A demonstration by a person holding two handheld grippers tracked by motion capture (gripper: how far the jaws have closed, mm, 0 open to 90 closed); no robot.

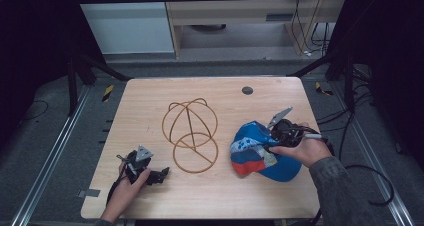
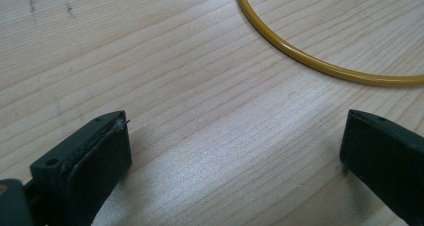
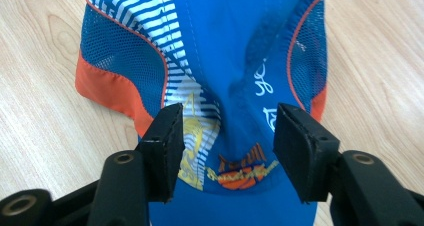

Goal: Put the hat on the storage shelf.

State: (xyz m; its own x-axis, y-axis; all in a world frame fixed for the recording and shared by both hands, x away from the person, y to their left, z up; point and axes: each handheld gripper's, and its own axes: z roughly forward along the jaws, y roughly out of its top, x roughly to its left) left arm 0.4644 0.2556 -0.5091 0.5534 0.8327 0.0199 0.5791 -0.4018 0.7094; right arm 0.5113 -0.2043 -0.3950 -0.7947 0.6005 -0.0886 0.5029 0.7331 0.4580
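Pale wood grain covers the bench (image 1: 210, 196), which stands on a grey floor between dark metal frame legs, with a small dark round spot (image 1: 247, 90) near its far edge. At the middle of the bench lies a golden wire frame (image 1: 190, 135) of joined hoops, resting flat on the wood.

To the right of the wire frame, near it but apart, sits a blue cap (image 1: 257, 153) with orange panels, mesh sides and white stripes. The right gripper (image 1: 276, 138) comes over the cap from the right, held in the person's right hand (image 1: 305, 148). In the right gripper view its 2 black jaws stand apart, 1 on each side of the cap's (image 3: 235, 76) printed blue panel, with the fabric between them; whether the pads touch the cloth I cannot tell.

The left gripper (image 1: 162, 175) rests low on the bench at the near left, held by the left hand (image 1: 127, 188), well apart from the cap. In the left gripper view its jaws are spread wide over bare wood, and a curve of the wire frame (image 2: 320, 63) lies ahead of them, untouched.
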